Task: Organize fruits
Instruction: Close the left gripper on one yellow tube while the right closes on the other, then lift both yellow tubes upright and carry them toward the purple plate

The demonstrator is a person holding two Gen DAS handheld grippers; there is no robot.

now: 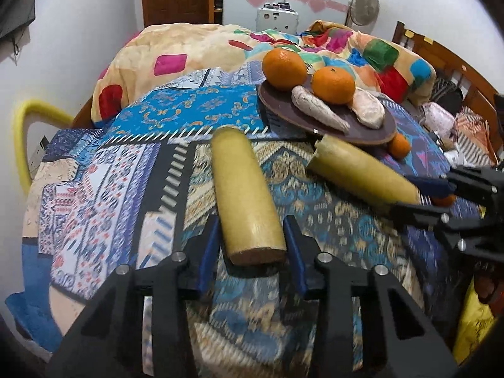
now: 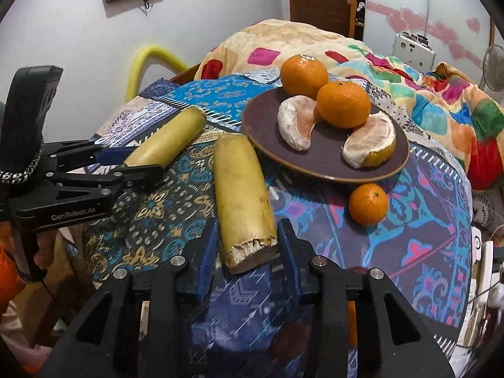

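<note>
1. My left hand-held gripper (image 1: 252, 245) has its blue-padded fingers on either side of the cut end of a pale yellow, cylinder-shaped fruit piece (image 1: 247, 195). The pads sit right against its sides, but I cannot tell for sure whether they are pressing on it.
2. My right hand-held gripper (image 2: 247, 247) brackets the ragged end of a second pale yellow, cylinder-shaped fruit piece (image 2: 242, 198). Thin gaps show at both pads, so the fingers stand apart around it.
3. Both pieces lie on the patterned blue patchwork cloth (image 2: 157, 208) covering the bed, angled apart with a wedge of bare cloth between them.
4. Just beyond the second piece's far end sits a round dark brown plate (image 2: 261, 123). Its near rim overhangs the cloth a little.
5. On the plate are two whole oranges, one at the back rim (image 2: 304, 71) and one in the middle (image 2: 343, 104), with two peeled pale citrus segments, left (image 2: 296, 123) and right (image 2: 368, 143).
6. A small loose orange (image 2: 368, 203) rests on the cloth just beside the plate's near rim, to the right of my right gripper.
7. Open cloth lies left of the first piece, out to the bed's edge and a yellow foam-wrapped rail (image 1: 22, 145).
8. Behind the plate a rumpled, colourful patchwork blanket (image 1: 189, 47) rises and closes off that side.
</note>
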